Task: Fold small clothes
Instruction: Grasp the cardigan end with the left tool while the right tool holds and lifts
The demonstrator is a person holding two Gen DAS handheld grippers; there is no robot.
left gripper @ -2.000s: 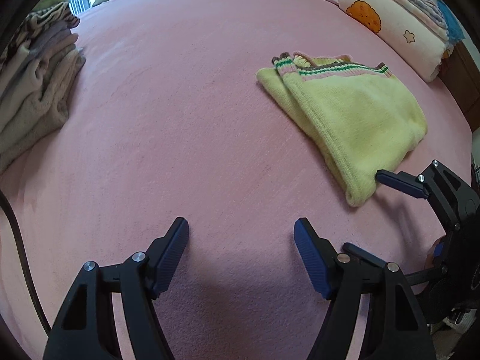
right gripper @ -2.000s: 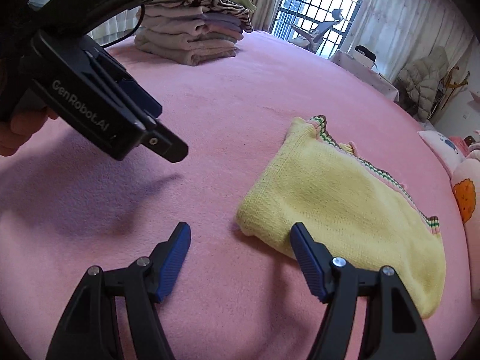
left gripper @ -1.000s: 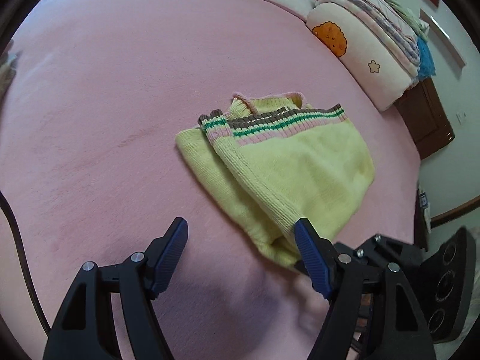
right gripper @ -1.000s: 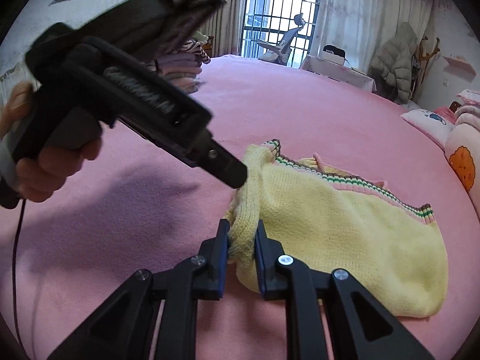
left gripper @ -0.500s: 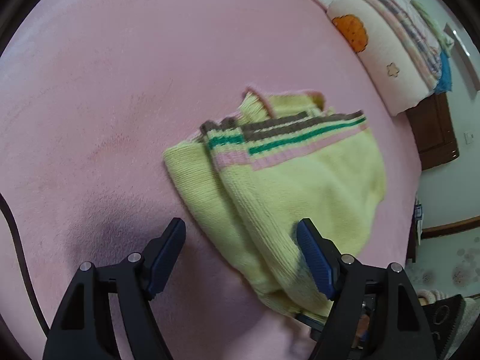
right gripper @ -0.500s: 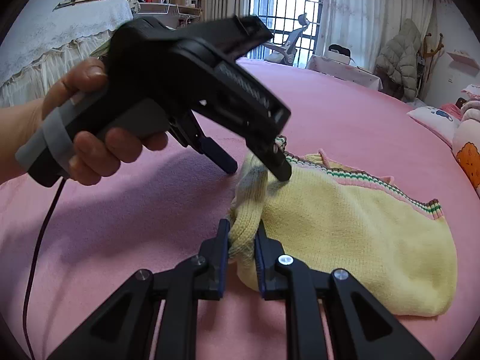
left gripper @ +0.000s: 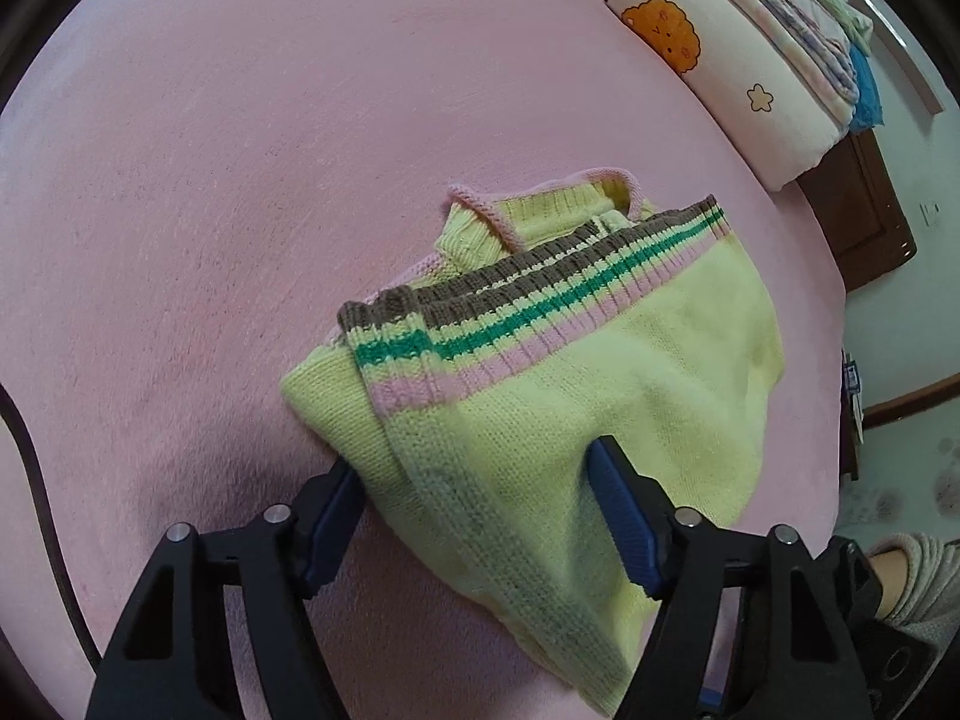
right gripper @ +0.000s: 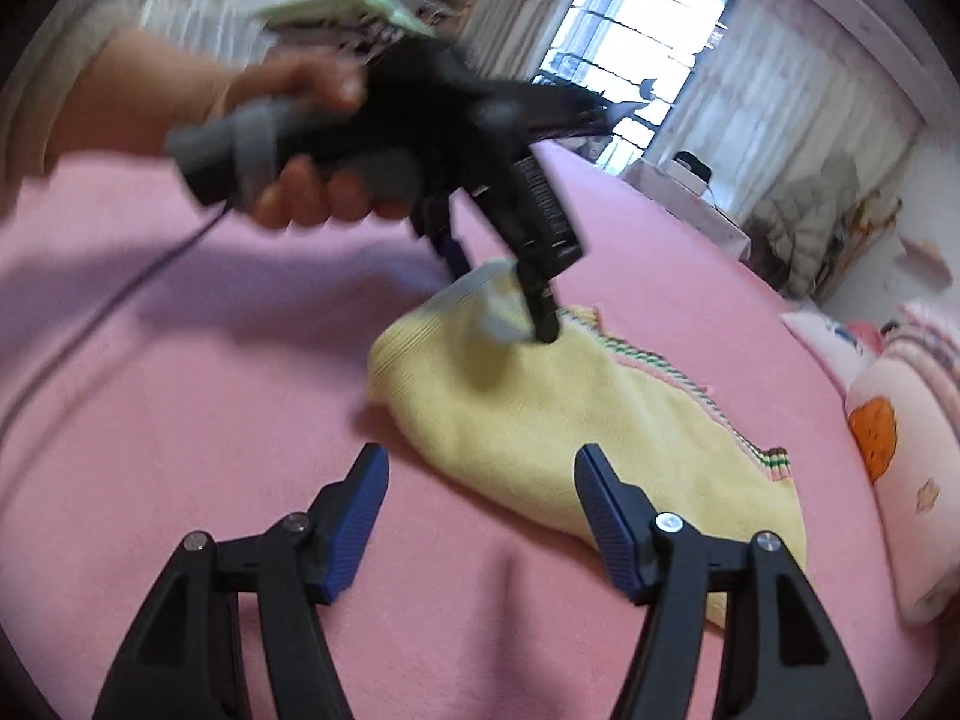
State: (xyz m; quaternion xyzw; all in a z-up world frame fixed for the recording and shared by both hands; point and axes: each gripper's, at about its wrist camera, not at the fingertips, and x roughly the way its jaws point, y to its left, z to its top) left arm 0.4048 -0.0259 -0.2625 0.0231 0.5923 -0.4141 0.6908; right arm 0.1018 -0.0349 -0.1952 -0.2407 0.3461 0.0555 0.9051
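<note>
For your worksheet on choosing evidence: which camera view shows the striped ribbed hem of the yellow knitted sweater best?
The left wrist view: the striped ribbed hem of the yellow knitted sweater lies sharp there. The right wrist view shows it only as a thin, blurred edge.

One sweater (left gripper: pixel 600 372) – two grippers

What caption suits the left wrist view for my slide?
Left tool open, straddling the folded edge of the yellow striped sweater on the pink bed cover, with pillows behind.
</note>
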